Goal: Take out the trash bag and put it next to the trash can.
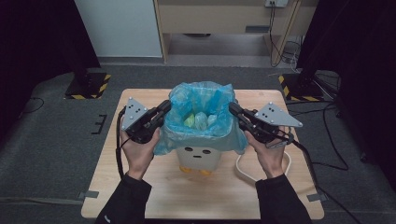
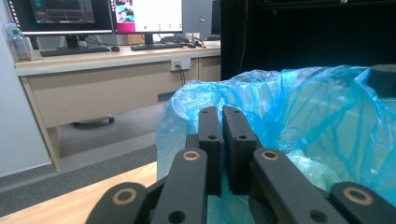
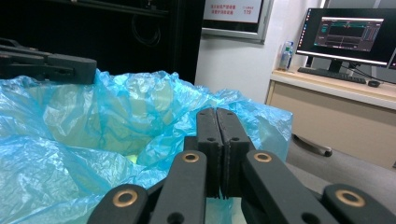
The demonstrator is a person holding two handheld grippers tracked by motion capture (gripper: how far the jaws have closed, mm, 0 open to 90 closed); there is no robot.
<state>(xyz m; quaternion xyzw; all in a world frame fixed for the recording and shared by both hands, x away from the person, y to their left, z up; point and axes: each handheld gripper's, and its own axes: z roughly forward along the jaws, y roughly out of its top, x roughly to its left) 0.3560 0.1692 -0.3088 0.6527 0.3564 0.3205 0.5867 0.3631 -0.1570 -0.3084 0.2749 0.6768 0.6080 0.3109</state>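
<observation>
Centre of frame: left gripper (image 1: 164,111) and right gripper (image 1: 235,112) each clamped on the blue bag (image 1: 201,100) rim.

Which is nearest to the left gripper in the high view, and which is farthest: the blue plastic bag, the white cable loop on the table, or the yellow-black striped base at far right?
From the left gripper:
1. Blue plastic bag, touching it, the gripper at the bag's left rim.
2. White cable loop, across the white bin, on the wooden table's right side.
3. Yellow-black striped base, on the floor beyond the table's far right corner.
</observation>
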